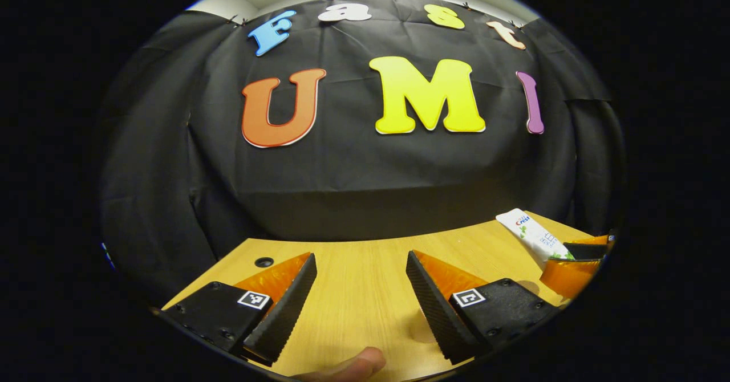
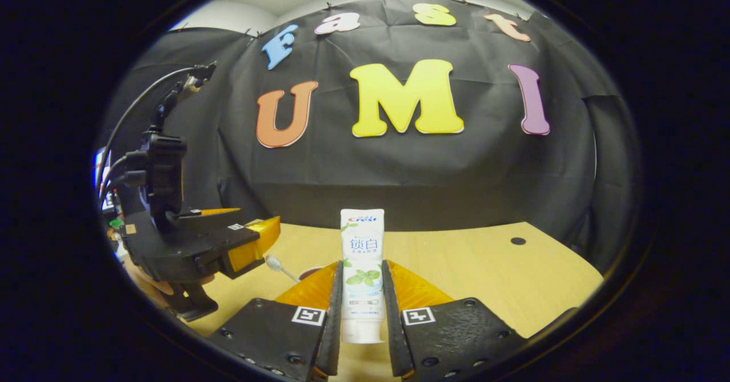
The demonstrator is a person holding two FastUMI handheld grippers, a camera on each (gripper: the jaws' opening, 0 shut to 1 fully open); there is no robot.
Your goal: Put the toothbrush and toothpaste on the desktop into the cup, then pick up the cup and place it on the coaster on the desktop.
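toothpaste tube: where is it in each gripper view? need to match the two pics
Left gripper view: toothpaste tube at the far right edge, tilted above the wooden desktop, its lower end pinched in the right gripper.
Right gripper view: the tube stands upright at bottom centre, clamped between this gripper's own fingers.
Shared landmark: the tube's white flat end with the printed logo, up in both views.
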